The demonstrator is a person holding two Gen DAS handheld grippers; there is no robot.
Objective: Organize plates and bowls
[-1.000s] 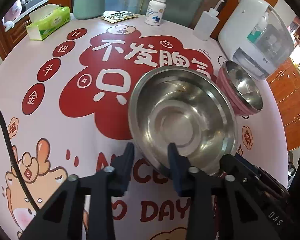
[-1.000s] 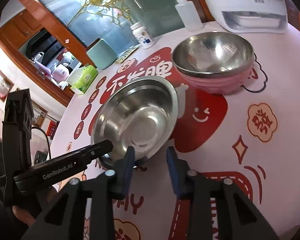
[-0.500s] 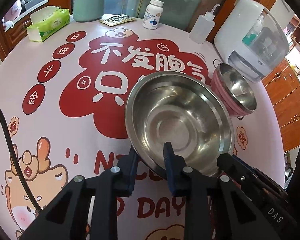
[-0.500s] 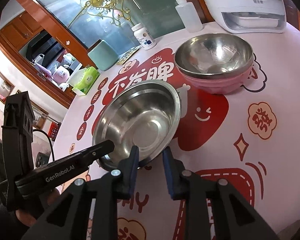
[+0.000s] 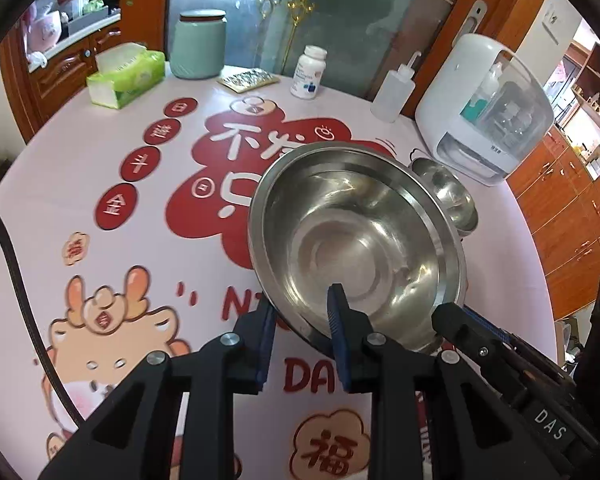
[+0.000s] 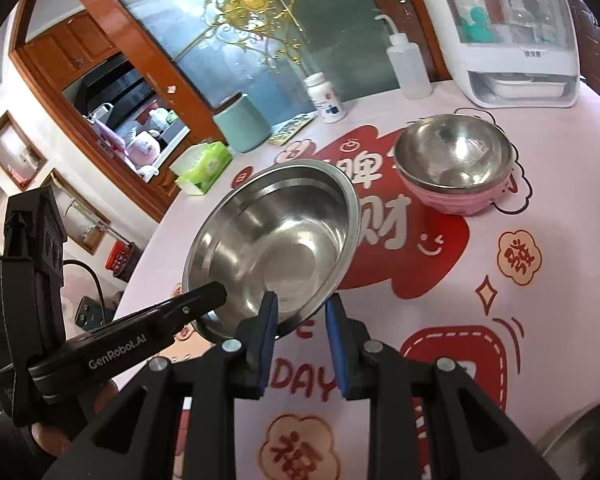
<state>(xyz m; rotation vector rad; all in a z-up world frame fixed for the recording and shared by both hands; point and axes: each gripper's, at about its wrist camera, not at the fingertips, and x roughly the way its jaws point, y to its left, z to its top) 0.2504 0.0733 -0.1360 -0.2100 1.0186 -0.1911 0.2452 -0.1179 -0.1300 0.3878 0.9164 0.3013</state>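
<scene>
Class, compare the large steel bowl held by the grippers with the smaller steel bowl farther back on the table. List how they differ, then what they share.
1. The large steel bowl is wider and shallower; the small steel bowl is narrower and deeper.
2. The large bowl is tilted, its rim gripped by the left gripper and right gripper; the small one sits level, untouched.
3. The small bowl is nested in a pink bowl; the large is not.
Shared: both are shiny, empty and open side up.

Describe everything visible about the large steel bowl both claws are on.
The large steel bowl is shiny stainless metal, wide and shallow, with a flat rolled rim and a round flat base; it looks empty. It is tilted, near edge raised above the printed tablecloth. The left claw and the right claw each straddle its near rim, one finger inside, one outside. Beyond it sits a smaller steel bowl nested in a pink bowl, apart from it.
</scene>
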